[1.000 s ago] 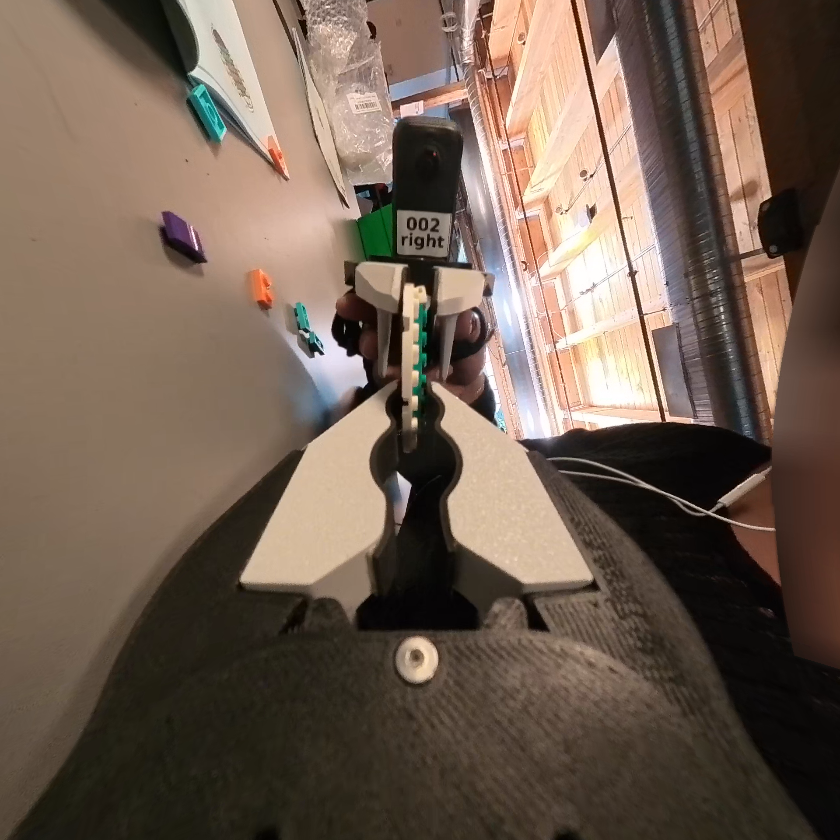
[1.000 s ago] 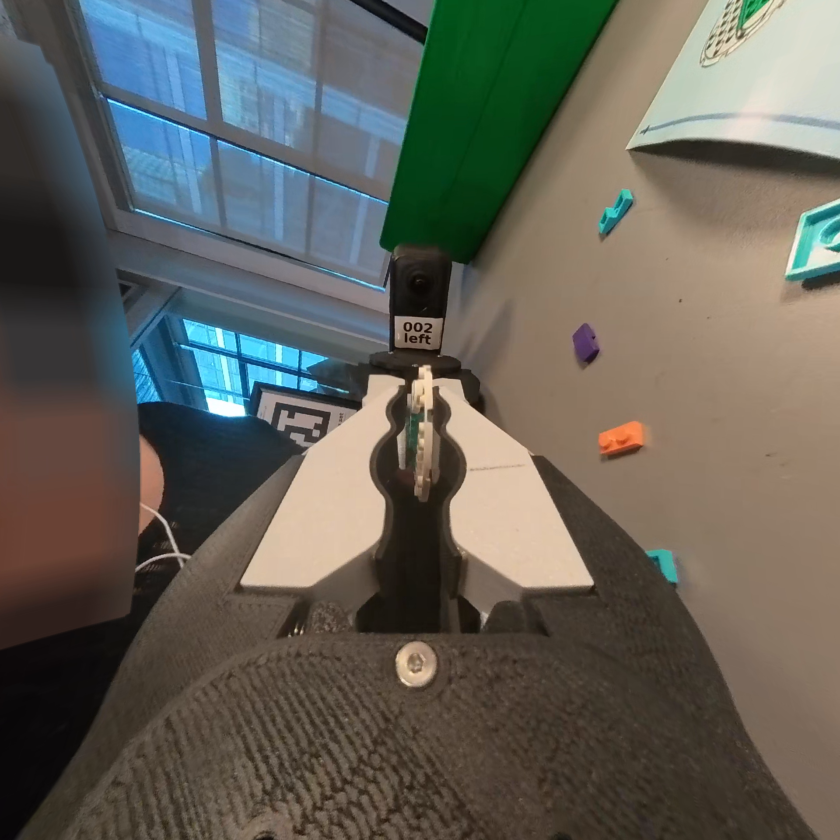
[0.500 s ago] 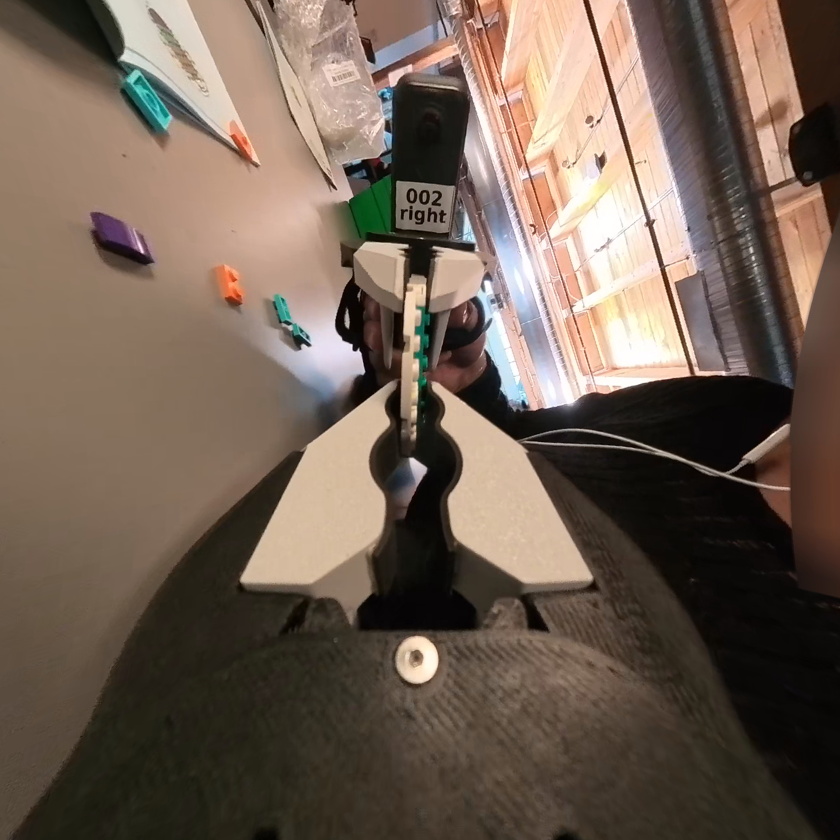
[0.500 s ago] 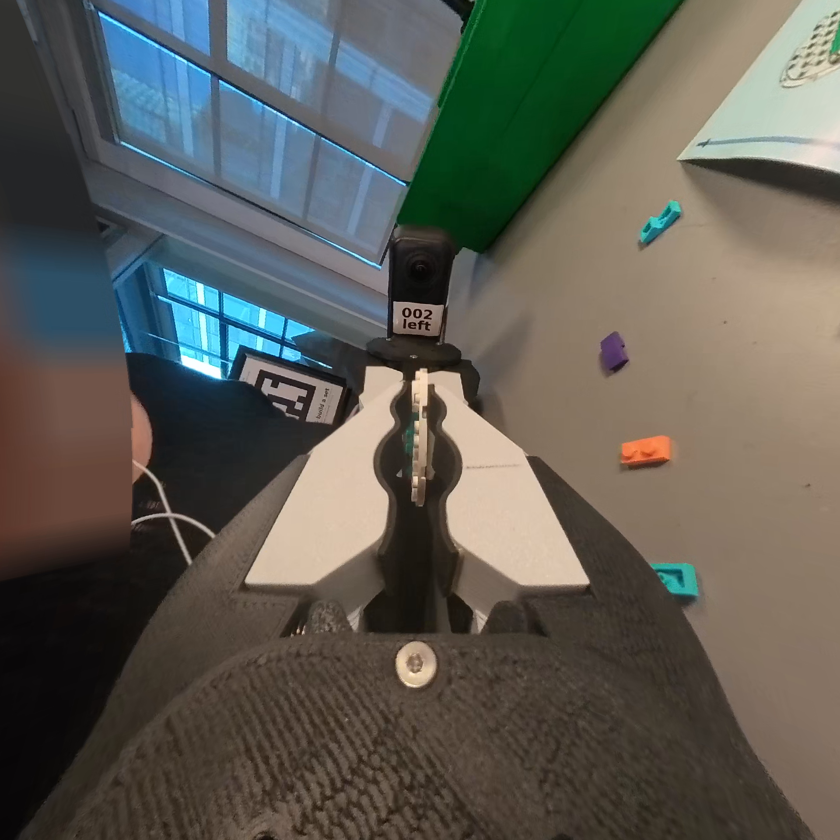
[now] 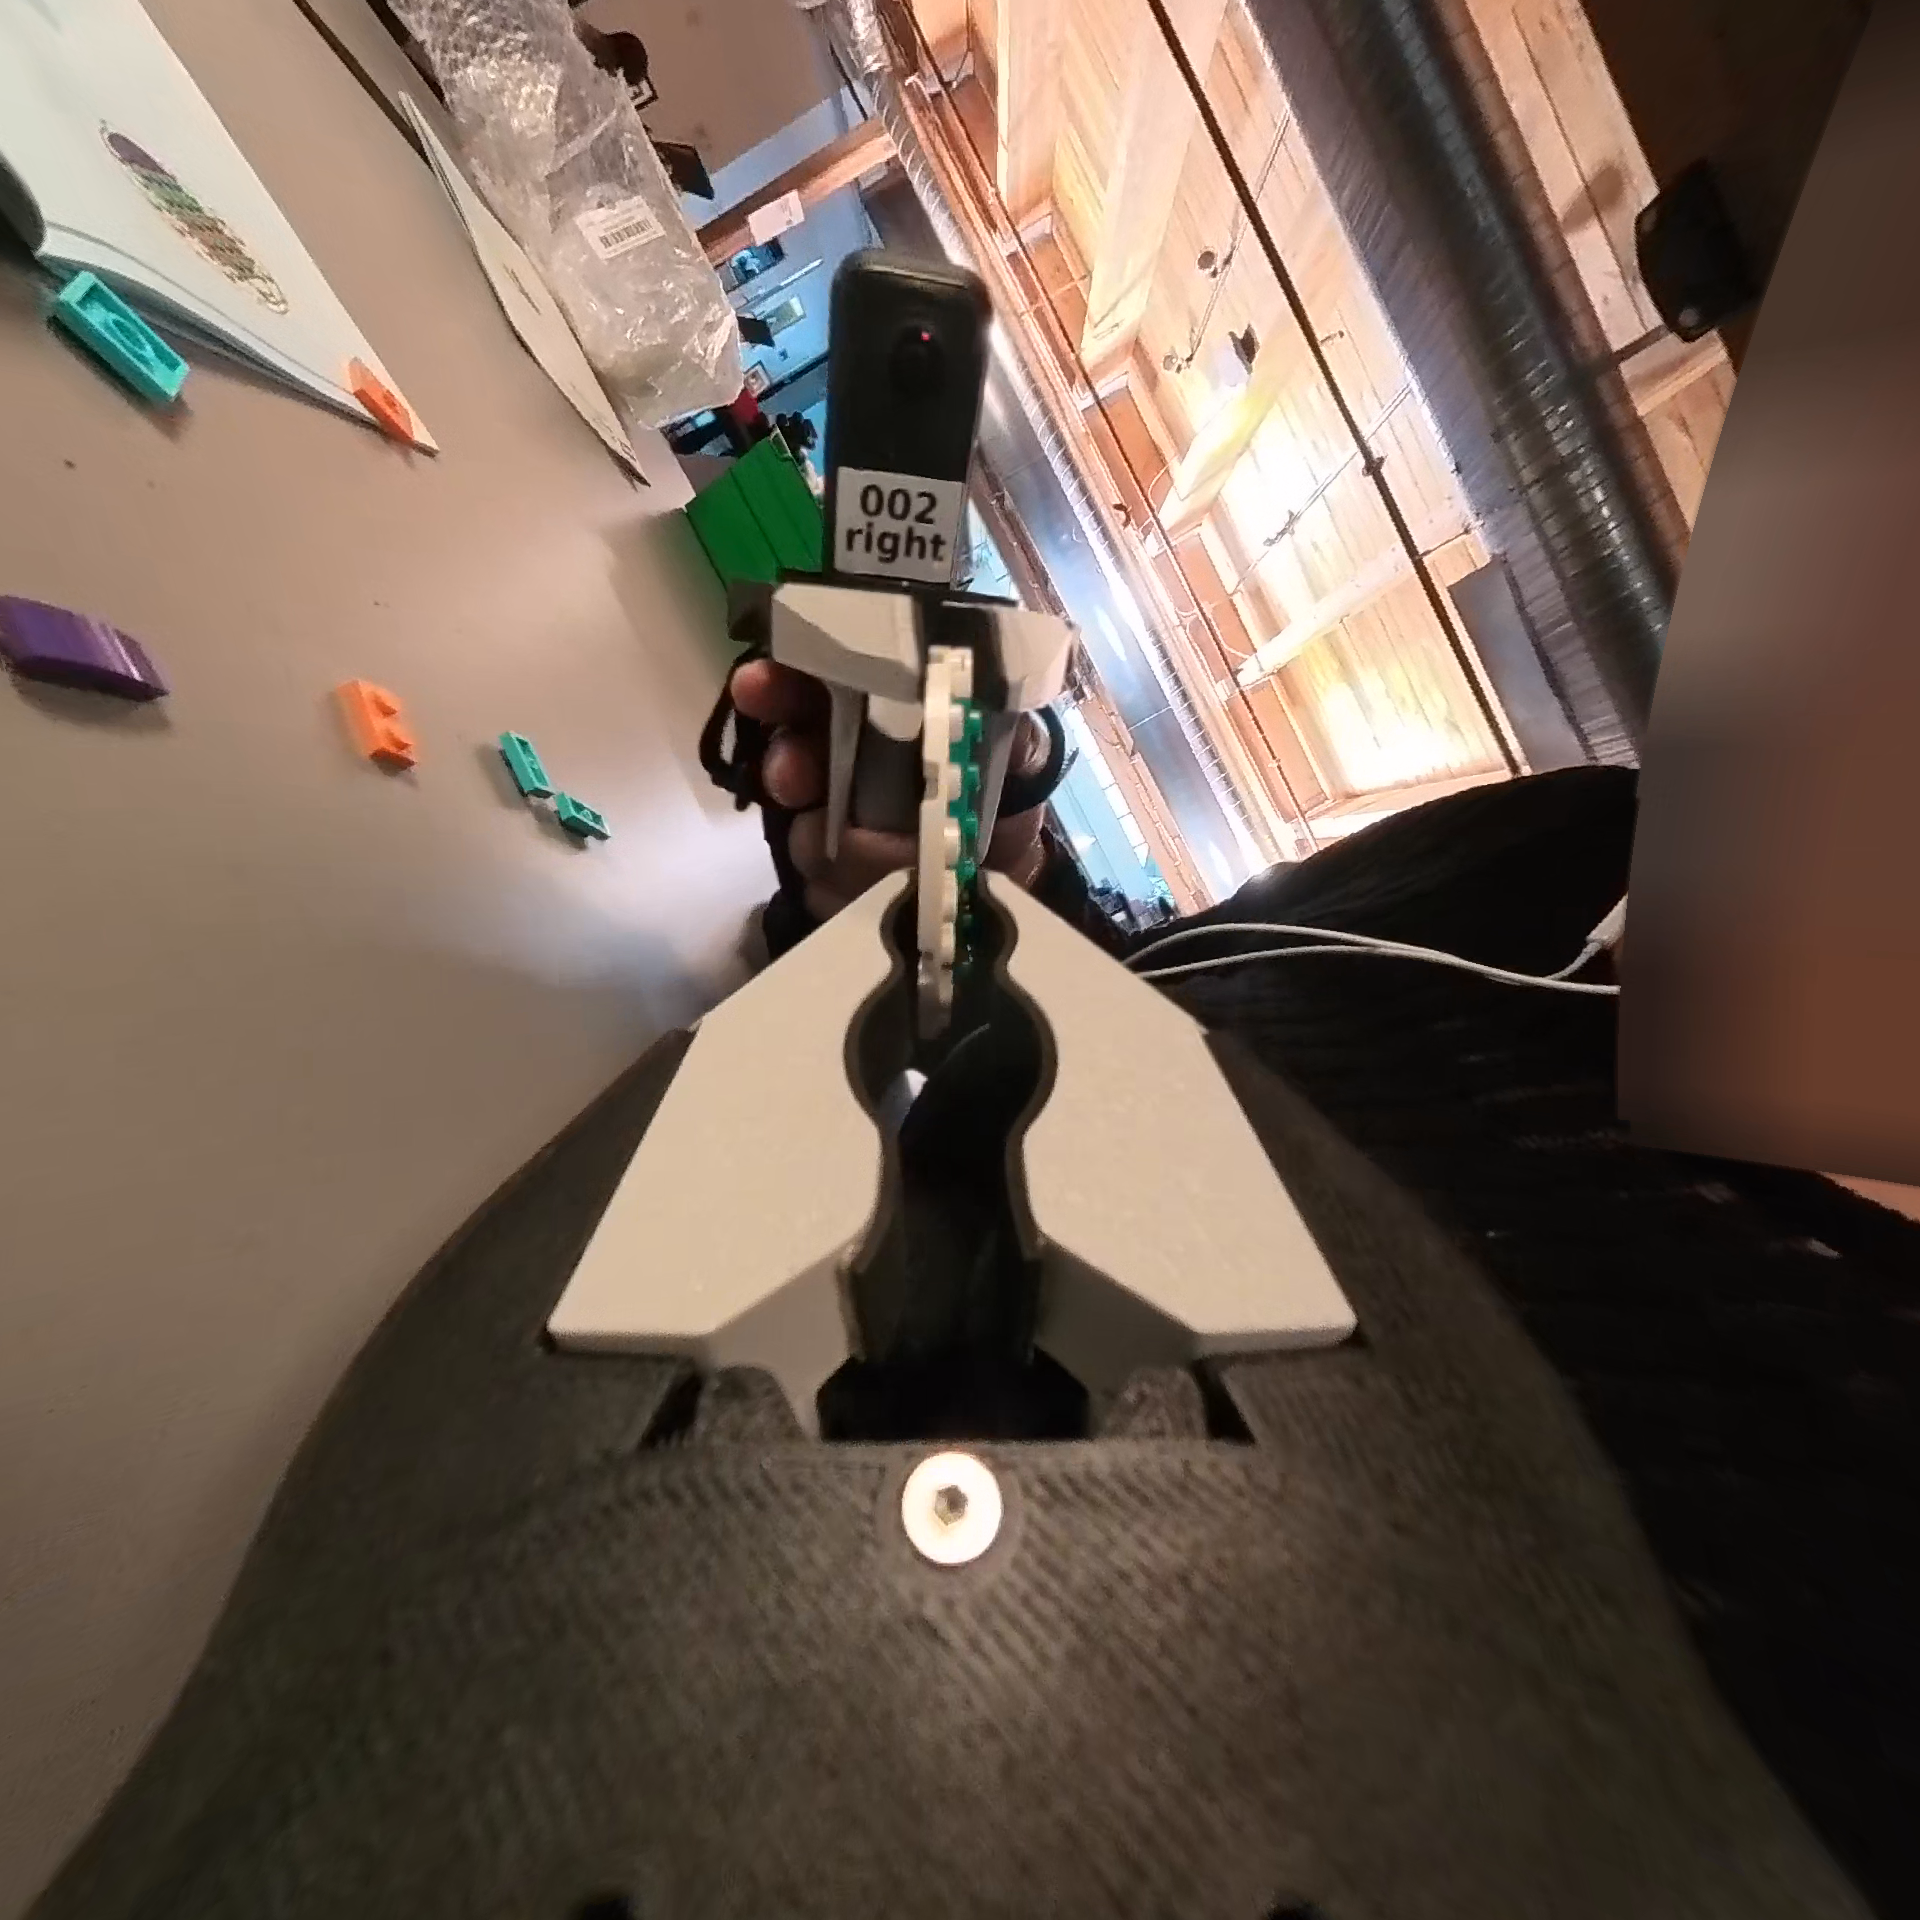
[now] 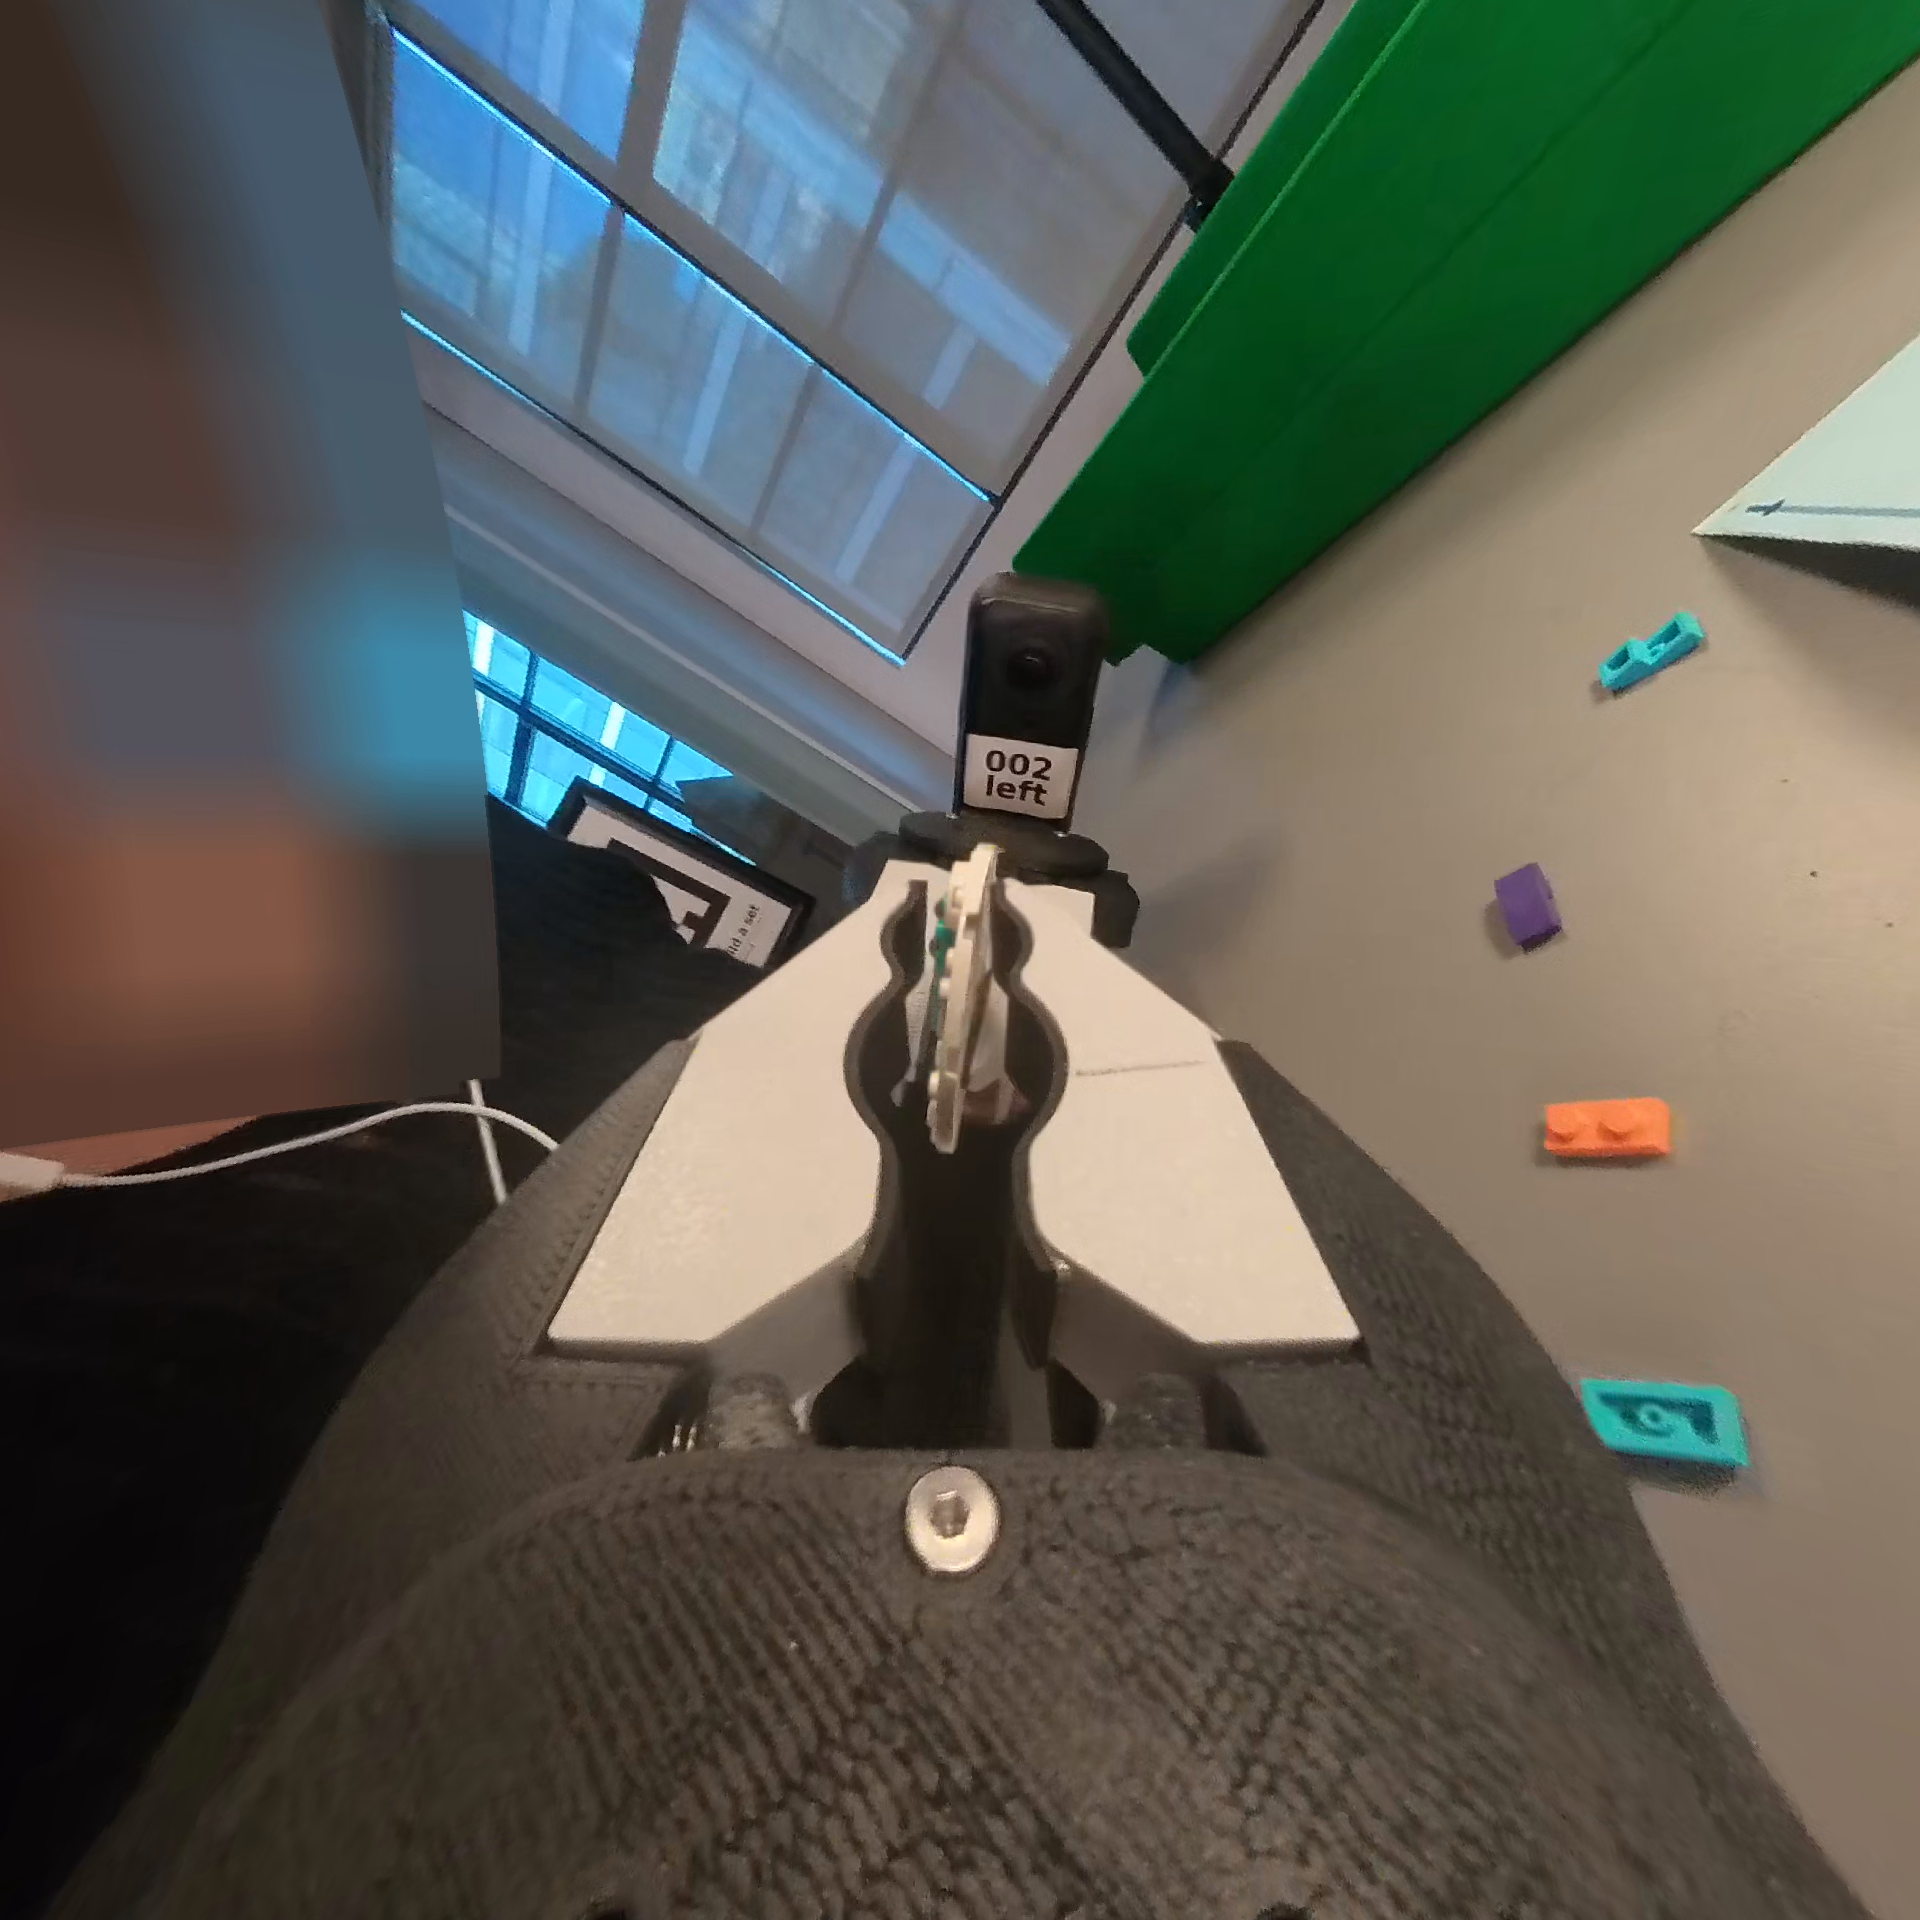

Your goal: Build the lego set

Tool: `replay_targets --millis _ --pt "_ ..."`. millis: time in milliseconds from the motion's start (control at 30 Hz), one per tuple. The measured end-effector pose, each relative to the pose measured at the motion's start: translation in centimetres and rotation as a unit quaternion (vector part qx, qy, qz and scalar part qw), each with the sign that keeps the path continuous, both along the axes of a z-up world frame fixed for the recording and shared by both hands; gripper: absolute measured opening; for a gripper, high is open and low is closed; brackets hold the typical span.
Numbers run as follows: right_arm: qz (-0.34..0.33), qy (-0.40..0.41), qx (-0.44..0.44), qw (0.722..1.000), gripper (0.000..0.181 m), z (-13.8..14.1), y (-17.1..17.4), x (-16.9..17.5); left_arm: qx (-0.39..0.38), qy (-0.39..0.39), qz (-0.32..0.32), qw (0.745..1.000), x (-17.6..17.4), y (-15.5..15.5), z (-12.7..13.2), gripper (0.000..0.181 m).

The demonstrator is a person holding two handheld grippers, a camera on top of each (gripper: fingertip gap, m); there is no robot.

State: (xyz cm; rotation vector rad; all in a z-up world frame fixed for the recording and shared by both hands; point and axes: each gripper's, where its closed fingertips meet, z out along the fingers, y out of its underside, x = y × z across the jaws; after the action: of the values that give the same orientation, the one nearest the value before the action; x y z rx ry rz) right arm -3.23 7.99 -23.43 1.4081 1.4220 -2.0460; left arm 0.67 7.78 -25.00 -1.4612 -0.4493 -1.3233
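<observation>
- The plate [image 5: 943, 821], white with green studs, is in the air between the 2 grippers, edge-on, its long axis along both.
- The left gripper [image 5: 951, 914] clamps 1 end.
- The right gripper [image 6: 961, 904] clamps the opposite end, facing it.

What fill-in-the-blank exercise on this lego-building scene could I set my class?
The left gripper is ____ on the lego assembly.
The loose brick between the orange plate and a teal piece is ____.
The board standing behind the table is ____.
Missing words: shut; purple; green.
</observation>
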Motion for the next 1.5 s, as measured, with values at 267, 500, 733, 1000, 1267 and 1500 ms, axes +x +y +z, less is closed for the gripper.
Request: replay_targets --millis 267,500,733,1000,1267,1500 --pt "0.019 0.090 0.086 0.992 0.004 1.6 -1.0 1.7 0.051 0.168 0.015 0.984 1.3 -0.4 0.6 0.007" --pt "0.004 0.130 0.124 0.984 0.005 2.0 -1.0 2.1 0.057 0.191 0.020 0.980 1.3 -0.2 0.7 0.007" --pt "-0.020 0.031 0.098 0.994 0.019 -0.8 0.2 0.0 0.024 0.045 0.079 0.996 -2.5 0.5 0.6 0.007" --pt "0.079 -0.029 0.037 0.996 0.003 -1.1 -0.1 -0.3 0.030 -0.007 0.097 0.995 -5.6 -0.8 1.4 0.036" --pt "0.281 -0.074 0.175 0.941 0.003 -1.0 -1.3 1.8 -0.036 0.129 -0.086 0.987 -2.0 -0.2 1.4 0.008" --pt "0.176 0.036 0.276 0.944 0.026 -0.7 0.9 1.4 -0.060 0.068 0.053 0.994 -5.8 -0.9 1.2 0.008"
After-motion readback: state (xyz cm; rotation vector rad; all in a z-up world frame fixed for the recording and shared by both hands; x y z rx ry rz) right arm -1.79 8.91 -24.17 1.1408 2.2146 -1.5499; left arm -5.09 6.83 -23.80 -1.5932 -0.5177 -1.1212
